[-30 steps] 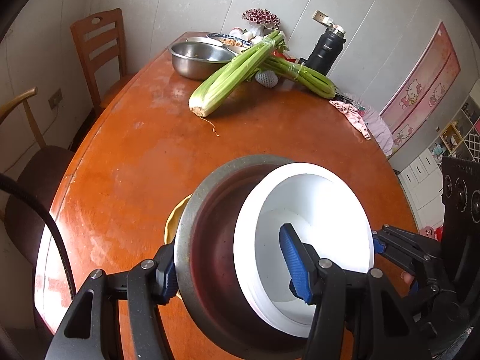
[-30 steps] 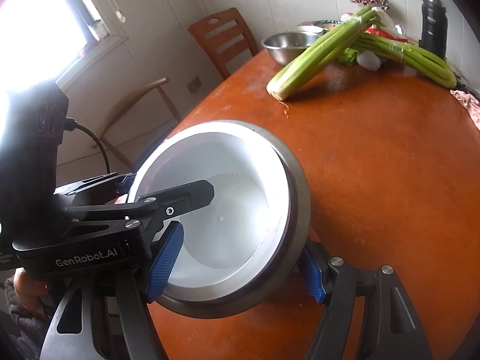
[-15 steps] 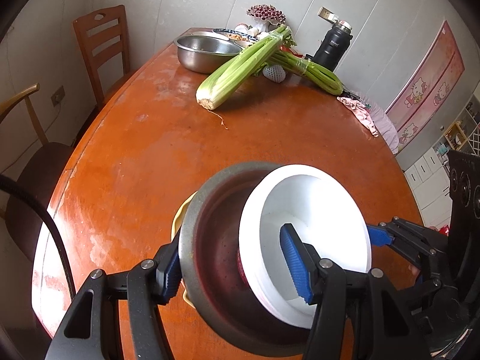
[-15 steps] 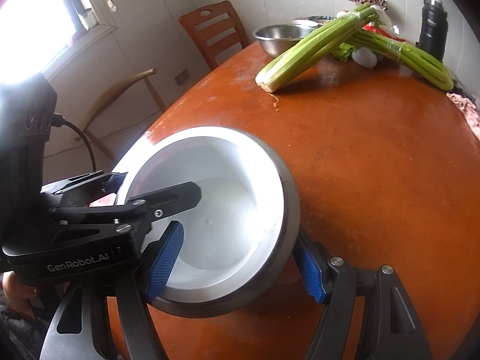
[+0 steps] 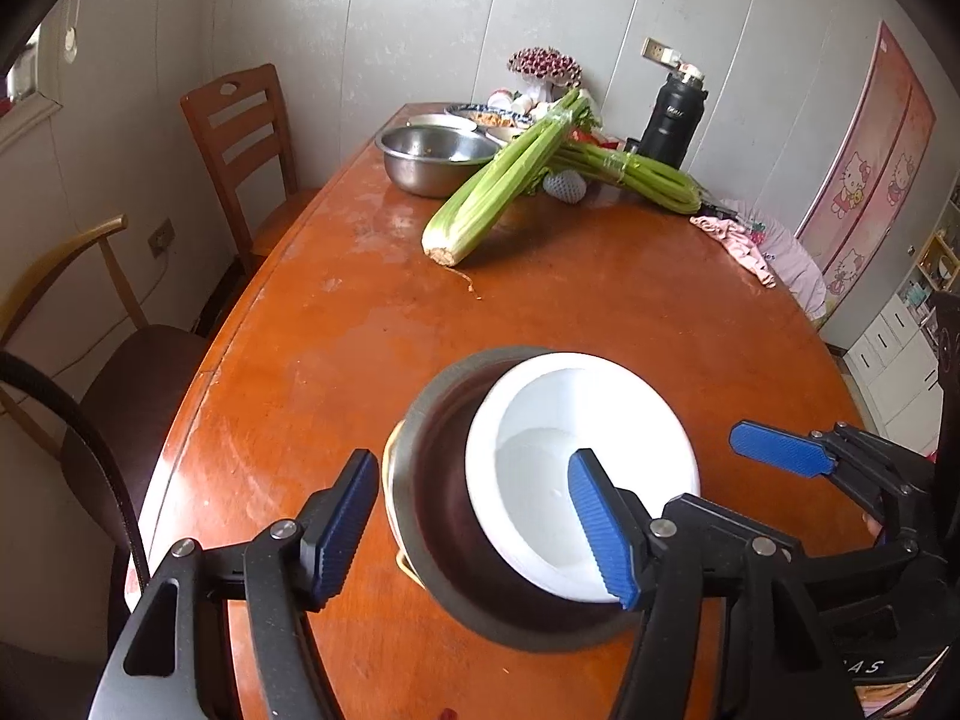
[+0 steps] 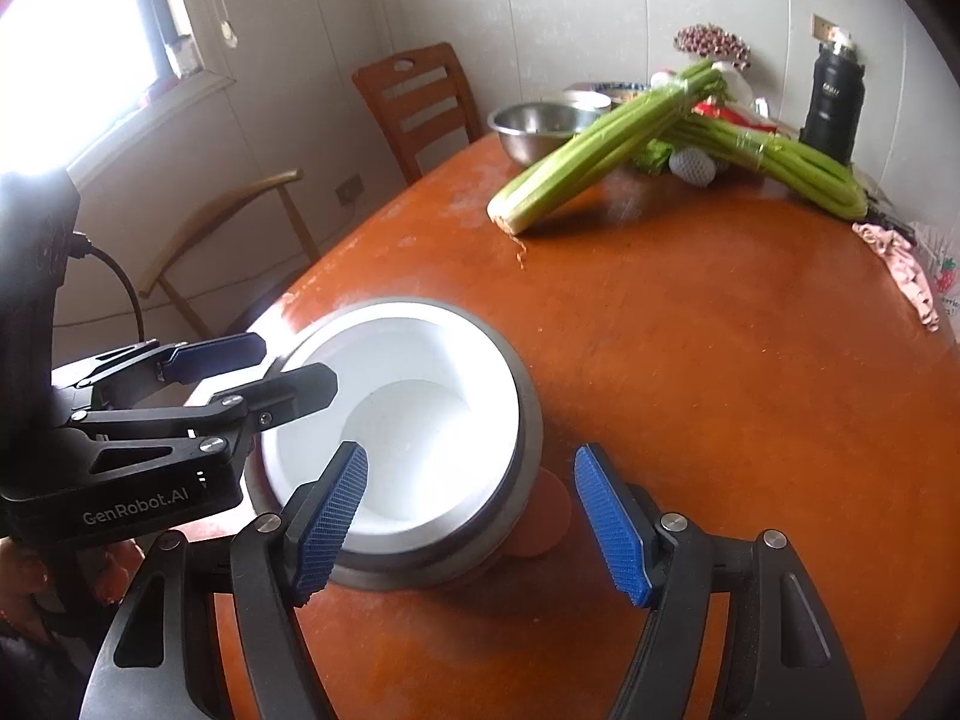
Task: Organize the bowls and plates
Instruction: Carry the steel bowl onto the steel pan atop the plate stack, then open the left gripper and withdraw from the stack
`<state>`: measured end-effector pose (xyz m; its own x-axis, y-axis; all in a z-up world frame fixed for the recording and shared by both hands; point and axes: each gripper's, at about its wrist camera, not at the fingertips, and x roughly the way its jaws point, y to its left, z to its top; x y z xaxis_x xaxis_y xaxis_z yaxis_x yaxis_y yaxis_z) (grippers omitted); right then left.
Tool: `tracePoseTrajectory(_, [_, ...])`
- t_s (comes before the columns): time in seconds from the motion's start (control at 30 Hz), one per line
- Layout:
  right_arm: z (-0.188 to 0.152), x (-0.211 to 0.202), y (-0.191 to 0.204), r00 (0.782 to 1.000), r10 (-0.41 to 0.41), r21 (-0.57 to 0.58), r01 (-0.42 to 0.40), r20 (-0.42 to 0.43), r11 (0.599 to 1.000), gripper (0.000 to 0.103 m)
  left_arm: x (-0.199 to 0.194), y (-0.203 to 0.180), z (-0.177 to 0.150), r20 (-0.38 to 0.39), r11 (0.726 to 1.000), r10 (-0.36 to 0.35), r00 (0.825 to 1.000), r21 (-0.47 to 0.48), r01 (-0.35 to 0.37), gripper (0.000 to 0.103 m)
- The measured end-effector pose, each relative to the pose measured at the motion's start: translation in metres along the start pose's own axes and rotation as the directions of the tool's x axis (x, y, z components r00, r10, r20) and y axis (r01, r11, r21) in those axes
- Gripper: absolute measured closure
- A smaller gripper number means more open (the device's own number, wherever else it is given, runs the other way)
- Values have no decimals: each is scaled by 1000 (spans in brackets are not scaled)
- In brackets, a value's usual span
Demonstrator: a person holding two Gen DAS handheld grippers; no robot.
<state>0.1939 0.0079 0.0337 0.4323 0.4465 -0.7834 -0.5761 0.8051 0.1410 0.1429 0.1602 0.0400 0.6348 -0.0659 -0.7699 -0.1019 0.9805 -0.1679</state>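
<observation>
A white bowl (image 5: 591,450) sits nested inside a steel bowl (image 5: 438,516), and both rest on a yellowish plate (image 5: 391,480) on the wooden table (image 5: 336,360). The stack also shows in the right wrist view: white bowl (image 6: 414,414), steel rim (image 6: 528,420). My left gripper (image 5: 474,531) is open, its fingers either side of the steel bowl's near wall, not touching. My right gripper (image 6: 471,525) is open, hovering at the stack's near right side. It shows in the left wrist view (image 5: 780,456) too.
At the table's far end lie two celery bunches (image 5: 498,192), a large steel basin (image 5: 435,159), a black flask (image 5: 672,120), small dishes and a pink cloth (image 5: 732,240). Two chairs (image 5: 240,138) stand at the left edge.
Both grippers have opened and let go of the nested bowls, then drawn back and up. The bowl stack now rests on the table.
</observation>
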Motion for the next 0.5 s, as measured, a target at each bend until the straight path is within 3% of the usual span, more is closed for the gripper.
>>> tracePoseTrajectory(0.5, [-61,-58,9,997,-18,-26,20,80,999,29,-47,-35,-59,49,999,49,998,9,-50,30])
